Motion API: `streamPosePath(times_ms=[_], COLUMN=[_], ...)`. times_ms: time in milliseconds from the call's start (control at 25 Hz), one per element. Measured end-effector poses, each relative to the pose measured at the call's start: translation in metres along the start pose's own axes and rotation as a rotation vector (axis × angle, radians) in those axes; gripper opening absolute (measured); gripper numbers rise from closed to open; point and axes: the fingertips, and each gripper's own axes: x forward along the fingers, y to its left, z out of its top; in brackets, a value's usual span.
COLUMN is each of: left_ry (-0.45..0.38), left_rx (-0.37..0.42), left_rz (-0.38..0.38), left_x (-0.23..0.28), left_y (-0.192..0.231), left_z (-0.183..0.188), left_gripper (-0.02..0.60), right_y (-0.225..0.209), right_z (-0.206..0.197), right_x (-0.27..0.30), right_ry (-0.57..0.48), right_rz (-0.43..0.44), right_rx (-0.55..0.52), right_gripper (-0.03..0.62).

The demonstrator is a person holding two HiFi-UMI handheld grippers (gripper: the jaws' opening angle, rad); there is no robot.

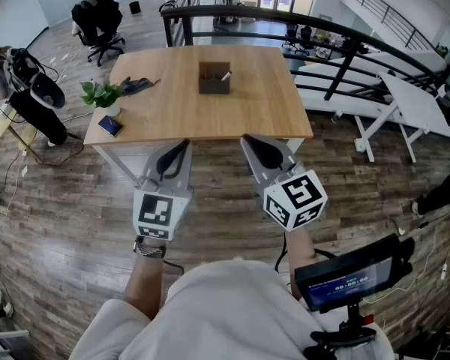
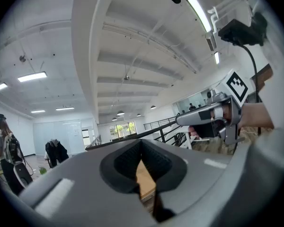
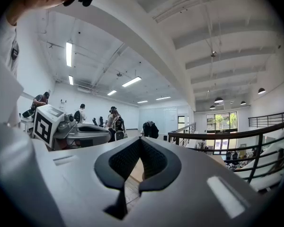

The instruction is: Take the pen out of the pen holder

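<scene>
The brown pen holder [image 1: 214,79] stood upright on the wooden bench [image 1: 172,111], near the middle of its far half, with a light-coloured pen [image 1: 225,75] leaning out of its right side. Both grippers were held low in front of the person, over the plank floor [image 1: 75,201] on the near side of the bench and well apart from the holder.

The left gripper [image 1: 184,142] pointed towards the bench's near edge. Its jaws were closed tip to tip, leaving only the shaped hollow between the black pads, and nothing was in them. The right gripper [image 1: 246,138] sat just beside it, angled a little to the left, its jaws likewise together at the tips and empty. Through each hollow only a sliver of bench top and floor showed.

At the bench's left end were a small potted plant [image 1: 103,96], a dark blue flat item [image 1: 110,125] near the corner, and a dark object [image 1: 137,85] I could not identify. An office chair [image 1: 99,21] draped with a dark garment stood beyond the bench on the left, and a black railing [image 1: 337,32] ran behind it.
</scene>
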Motion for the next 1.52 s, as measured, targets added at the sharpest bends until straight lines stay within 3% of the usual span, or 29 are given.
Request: streamPosePath(times_ms=[560, 920, 1160, 1520], left_ry=[-0.001, 0.004, 0.005, -0.015], left_rx=[0.0, -0.019, -0.044, -0.052], left_rz=[-0.019, -0.071, -0.123, -0.239], left_x=[-0.007, -0.018, -0.012, 0.039], left_y=[0.006, 0.006, -0.007, -0.033], left_z=[-0.002, -0.012, -0.016, -0.017], left_gripper=[-0.001, 0.0, 0.0, 0.0], right_y=[0.013, 0.029, 0.032, -0.005], right_z=[0.014, 0.002, -0.005, -0.018], right_x=[0.003, -0.003, -0.011, -0.017], right_ry=[-0.054, -0.023, 0.013, 0.05], right_rz=[0.038, -0.026, -0.073, -0.17], right_rx=[0.038, 0.074, 0.025, 0.056], right_gripper=[0.002, 0.002, 0.003, 0.003])
